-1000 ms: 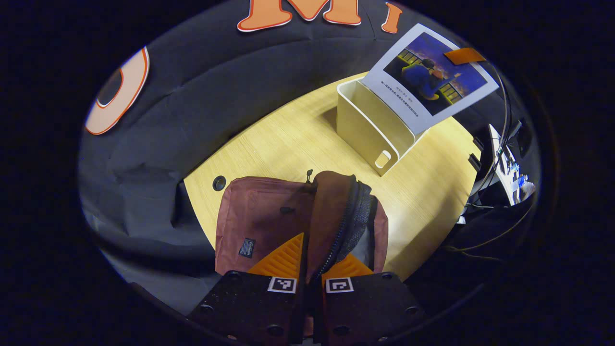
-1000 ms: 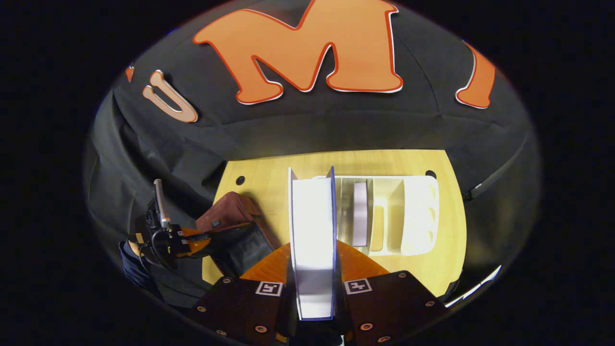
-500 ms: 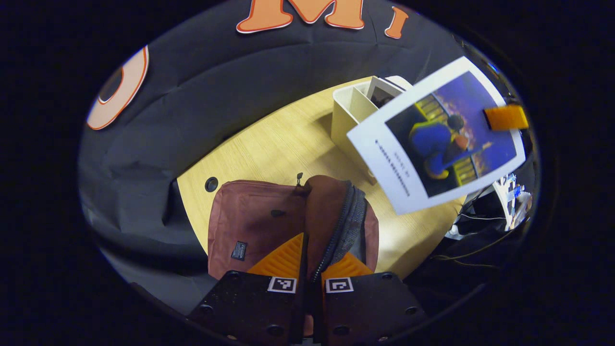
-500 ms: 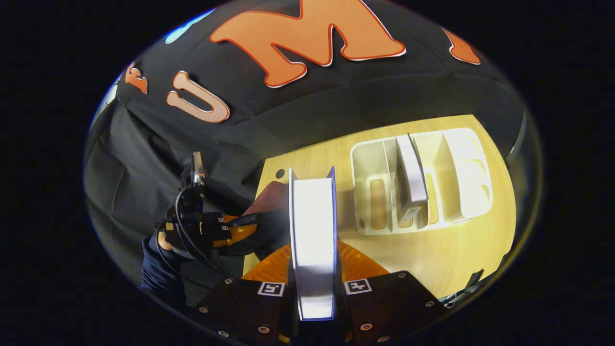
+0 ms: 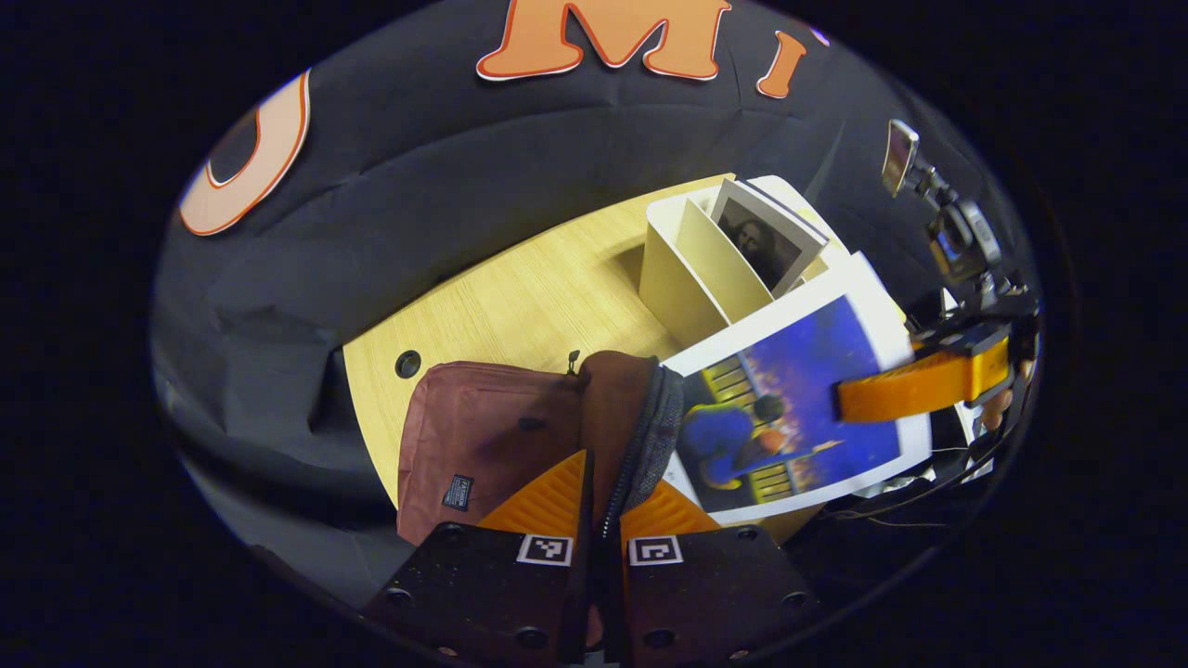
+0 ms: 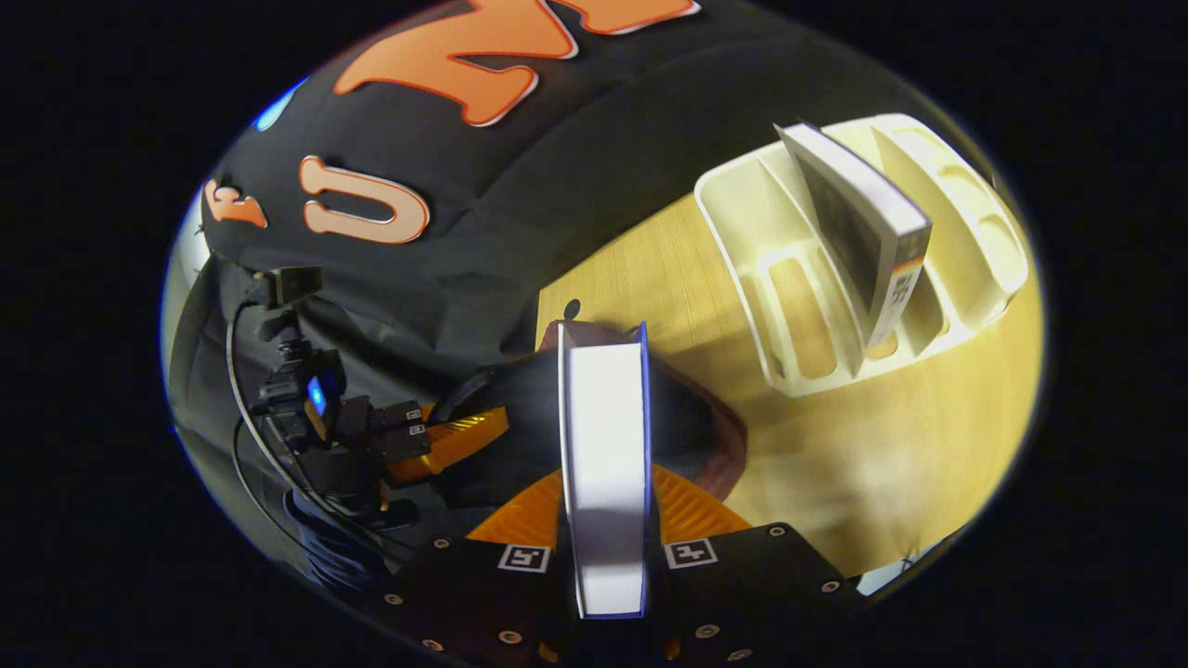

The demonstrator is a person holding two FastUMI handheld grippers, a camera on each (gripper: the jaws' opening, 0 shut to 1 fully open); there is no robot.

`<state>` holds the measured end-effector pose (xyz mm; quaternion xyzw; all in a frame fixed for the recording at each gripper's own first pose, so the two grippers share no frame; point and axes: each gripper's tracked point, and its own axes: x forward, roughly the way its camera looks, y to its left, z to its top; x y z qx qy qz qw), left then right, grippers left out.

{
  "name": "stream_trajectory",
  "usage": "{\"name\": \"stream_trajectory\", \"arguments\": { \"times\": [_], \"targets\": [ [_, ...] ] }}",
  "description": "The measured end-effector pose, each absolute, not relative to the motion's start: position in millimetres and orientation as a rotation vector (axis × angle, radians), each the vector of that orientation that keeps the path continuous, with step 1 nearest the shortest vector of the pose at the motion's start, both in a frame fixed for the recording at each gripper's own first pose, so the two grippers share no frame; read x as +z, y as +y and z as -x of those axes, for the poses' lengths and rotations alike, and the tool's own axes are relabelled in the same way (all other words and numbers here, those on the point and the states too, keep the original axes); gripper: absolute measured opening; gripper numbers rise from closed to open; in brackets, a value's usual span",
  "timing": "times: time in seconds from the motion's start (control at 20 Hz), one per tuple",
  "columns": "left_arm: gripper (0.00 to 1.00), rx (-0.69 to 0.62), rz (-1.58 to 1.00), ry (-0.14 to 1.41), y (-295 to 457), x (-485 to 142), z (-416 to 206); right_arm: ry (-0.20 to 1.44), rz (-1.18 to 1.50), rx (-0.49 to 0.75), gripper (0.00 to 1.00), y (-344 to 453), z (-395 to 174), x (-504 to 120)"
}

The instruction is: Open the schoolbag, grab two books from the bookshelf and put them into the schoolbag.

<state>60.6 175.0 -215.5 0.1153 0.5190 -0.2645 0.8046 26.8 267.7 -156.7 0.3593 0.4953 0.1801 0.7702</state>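
The right claw (image 6: 608, 520) is clamped on a blue-covered book (image 6: 605, 445), both orange fingers pressed flat against its covers. Over the last second it has carried that book away from the white bookshelf (image 6: 789, 306) and across the desk (image 6: 863, 464) until its front edge hangs right over the open mouth of the reddish-brown schoolbag (image 6: 715, 436). In the left gripper view the same book (image 5: 789, 408) now sits just beside the bag's zipper, no longer up by the shelf. The left claw (image 5: 599, 506) is pinched shut on the raised flap of the schoolbag (image 5: 492, 436), holding it open. A second book (image 6: 858, 223) stands tilted in a middle slot of the shelf. The first book looks ready to be lowered in; the second is yet to be fetched.
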Motion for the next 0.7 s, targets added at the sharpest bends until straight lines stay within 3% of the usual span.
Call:
{"name": "stream_trajectory", "arguments": {
  "times": [0.25,0.7],
  "targets": [
    [0.08,-0.608,-0.223,1.080,156,-212,-52,1.070,-0.934,0.375,0.30,295,-43,-198],
    [0.08,-0.660,-0.204,1.026,140,-203,-44,1.072,-0.942,0.371,0.30,358,-63,-250]
  ]
}}
